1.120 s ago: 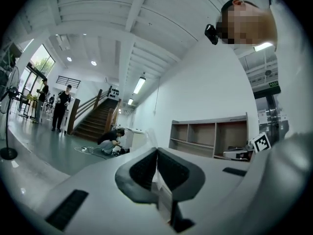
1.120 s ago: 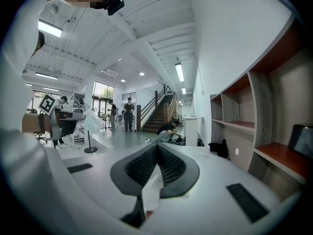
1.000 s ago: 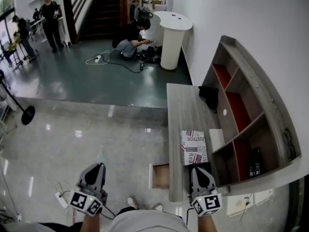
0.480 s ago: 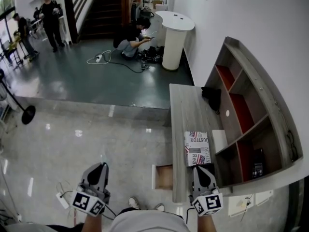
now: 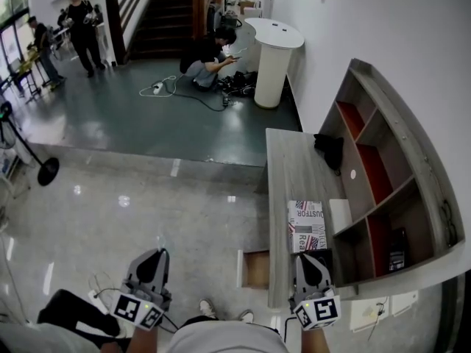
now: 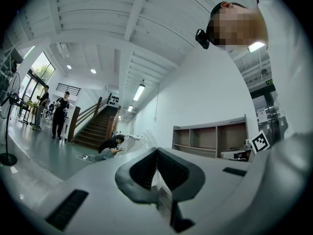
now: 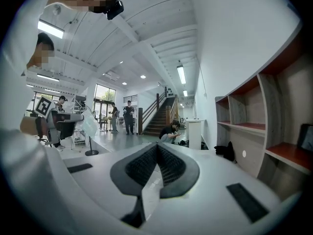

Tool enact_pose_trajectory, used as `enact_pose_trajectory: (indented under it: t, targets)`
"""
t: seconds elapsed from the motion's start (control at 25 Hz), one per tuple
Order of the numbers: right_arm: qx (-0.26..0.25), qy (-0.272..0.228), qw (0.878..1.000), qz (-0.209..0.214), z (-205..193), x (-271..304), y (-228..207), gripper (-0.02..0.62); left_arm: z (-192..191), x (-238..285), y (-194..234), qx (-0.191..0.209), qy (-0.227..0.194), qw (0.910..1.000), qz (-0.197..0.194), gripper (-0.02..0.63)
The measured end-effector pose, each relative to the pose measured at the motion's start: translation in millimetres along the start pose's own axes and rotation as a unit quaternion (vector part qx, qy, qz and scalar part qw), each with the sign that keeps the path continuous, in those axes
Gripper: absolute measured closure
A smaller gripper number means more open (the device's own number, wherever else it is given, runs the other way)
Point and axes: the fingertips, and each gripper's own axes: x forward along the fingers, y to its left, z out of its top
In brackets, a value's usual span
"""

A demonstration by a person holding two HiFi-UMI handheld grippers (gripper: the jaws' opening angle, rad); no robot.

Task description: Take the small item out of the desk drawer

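The grey wooden desk (image 5: 285, 179) runs along the right wall, under a shelf unit (image 5: 383, 149). Its small drawer (image 5: 255, 269) stands pulled out from the desk's left side, brown inside; I cannot make out any item in it. My left gripper (image 5: 155, 257) hangs over the floor left of the drawer, jaws shut and empty, as the left gripper view (image 6: 156, 151) shows. My right gripper (image 5: 309, 260) hovers over the desk's near end, just right of the drawer. Its jaws are also shut on nothing in the right gripper view (image 7: 157, 146).
A printed box (image 5: 307, 225) and a white block (image 5: 340, 213) lie on the desk ahead of the right gripper, a black bag (image 5: 329, 149) farther back. A person (image 5: 212, 57) crouches by a white round stand (image 5: 275, 59); others stand far left. Cables (image 5: 99, 298) lie by my feet.
The view has drifted slightly, so the desk sits a bit more to the right. A dark leg has come into view at the bottom left. Both grippers stay shut in about the same place.
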Motion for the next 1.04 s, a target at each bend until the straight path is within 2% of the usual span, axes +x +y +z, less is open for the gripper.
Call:
enact_pose_trajectory:
  t: [0.36,1.04]
  targets:
    - [-0.013,0.001,1.000,0.014,1,3,16,0.575,-5,-11,1,-0.008,0.001,1.0000,0.002,0.588]
    - [-0.030,0.008,0.999,0.018,-4,7,16,0.575,-18,0,-5,-0.020,0.012,0.9997,-0.006,0.588]
